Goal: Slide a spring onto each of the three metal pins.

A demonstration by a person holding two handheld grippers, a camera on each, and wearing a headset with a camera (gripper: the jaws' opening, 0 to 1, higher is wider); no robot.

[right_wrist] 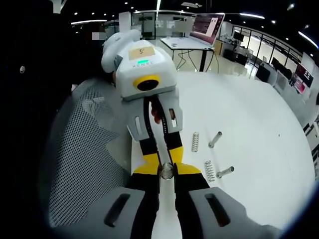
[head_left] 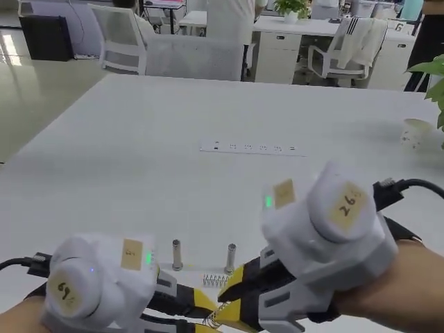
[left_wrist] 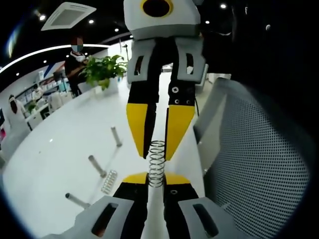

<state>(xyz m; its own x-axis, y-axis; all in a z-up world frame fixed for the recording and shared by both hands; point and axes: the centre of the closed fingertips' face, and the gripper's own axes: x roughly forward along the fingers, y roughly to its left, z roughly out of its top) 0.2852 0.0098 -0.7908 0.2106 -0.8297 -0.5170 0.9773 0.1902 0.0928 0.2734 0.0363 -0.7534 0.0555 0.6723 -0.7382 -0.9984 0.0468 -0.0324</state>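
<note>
White bench (head_left: 208,118) in an open office, white chair (head_left: 118,35) and desks (head_left: 298,31) beyond the far edge. At the near edge, left claw (left_wrist: 155,178) pressed together on one end of the held spring (left_wrist: 156,162), right claw (left_wrist: 158,145) pinching the other end, coil spanning straight between the two. Probably a handover or regrip before threading, nothing yet on any pin. To do it well: let go with one claw only, hold near the tail of the coil, leave its open mouth free, tip it upright, centre the bore over a pin top, then lower gently without crushing the wire. Approach from above, not from the side, to avoid toppling a pin. Count of pins: three, all bare and upright, apart from one another: far pin (left_wrist: 116,136), middle pin (left_wrist: 97,166), near pin (left_wrist: 77,200). Count of springs: three, namely the held spring plus loose spring (right_wrist: 195,142) and second loose spring (right_wrist: 209,171), both lying on the bench just beside the pins.
</note>
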